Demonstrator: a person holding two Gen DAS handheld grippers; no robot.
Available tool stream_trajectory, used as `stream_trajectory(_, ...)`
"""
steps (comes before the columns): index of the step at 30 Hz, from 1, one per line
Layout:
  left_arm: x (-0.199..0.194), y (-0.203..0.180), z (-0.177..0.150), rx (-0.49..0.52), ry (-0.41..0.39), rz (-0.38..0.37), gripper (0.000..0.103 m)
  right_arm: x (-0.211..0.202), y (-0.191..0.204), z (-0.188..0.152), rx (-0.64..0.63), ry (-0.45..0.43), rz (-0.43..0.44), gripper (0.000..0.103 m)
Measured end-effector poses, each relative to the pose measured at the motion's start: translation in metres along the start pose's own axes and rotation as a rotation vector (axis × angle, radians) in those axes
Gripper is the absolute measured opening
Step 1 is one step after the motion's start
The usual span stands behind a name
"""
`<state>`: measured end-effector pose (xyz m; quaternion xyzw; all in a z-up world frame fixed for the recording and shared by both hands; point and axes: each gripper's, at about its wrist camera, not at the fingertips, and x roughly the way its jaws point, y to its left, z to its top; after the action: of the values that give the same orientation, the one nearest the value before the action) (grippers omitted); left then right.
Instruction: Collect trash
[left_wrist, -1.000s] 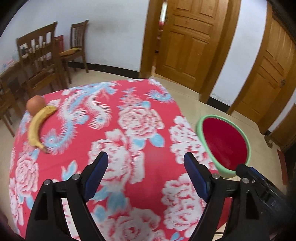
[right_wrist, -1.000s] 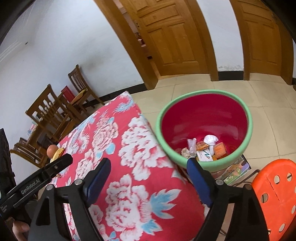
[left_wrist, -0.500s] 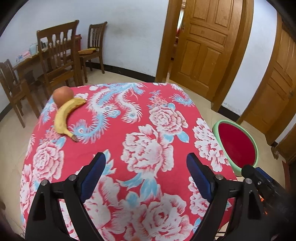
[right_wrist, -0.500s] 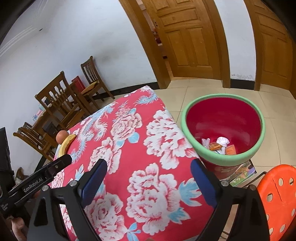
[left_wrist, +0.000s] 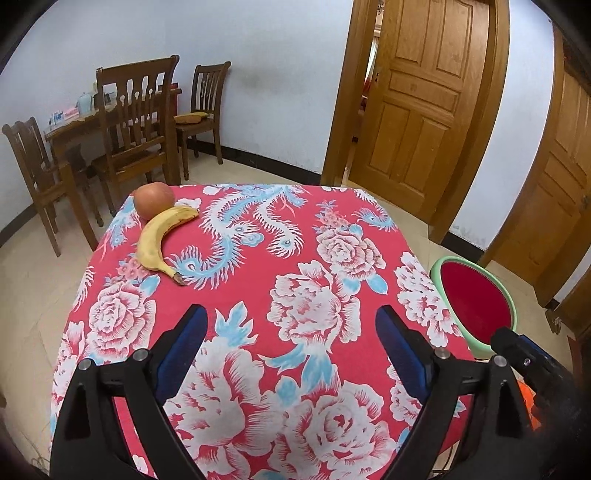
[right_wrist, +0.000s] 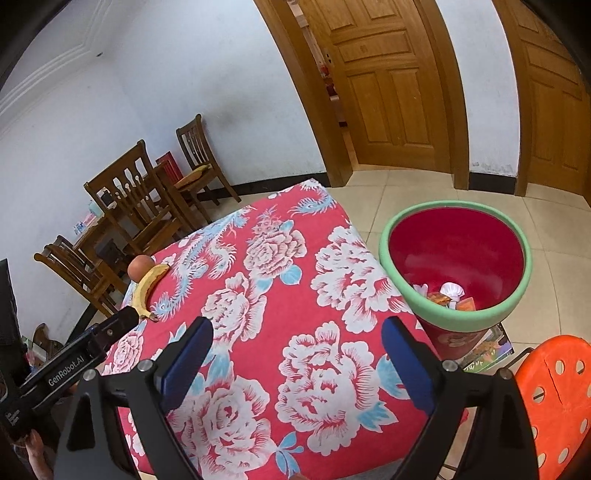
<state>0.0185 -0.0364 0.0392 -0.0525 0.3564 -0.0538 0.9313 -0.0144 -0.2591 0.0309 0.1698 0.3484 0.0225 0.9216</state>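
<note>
We see banana (left_wrist: 157, 242) and apple (left_wrist: 154, 199) far-left of our empty, just-widened left gripper (left_wrist: 291, 343) and right gripper (right_wrist: 297, 360), wrapper-filled red bin (right_wrist: 456, 317) right.

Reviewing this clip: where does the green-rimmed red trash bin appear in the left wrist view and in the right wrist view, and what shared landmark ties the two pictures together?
Left wrist view: the trash bin sits at the right edge, past the table's right side, its contents hidden.
Right wrist view: the trash bin is right of centre on the floor, with wrappers visible inside.
Shared landmark: the banana beside the apple on the table's far left corner.
</note>
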Motion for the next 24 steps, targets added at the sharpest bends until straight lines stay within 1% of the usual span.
stream_trajectory(7, -0.0057, 0.0026, -0.0006, 0.002, -0.025, -0.004, 0.091, -0.0029, 0.0018, -0.0011, -0.005, -0.004, 0.015, 0.094)
stream_trajectory(24, -0.0066, 0.0012, -0.0009, -0.004, -0.026, -0.011, 0.091, -0.0038, 0.0008, -0.0006, -0.004, -0.006, 0.017, 0.094)
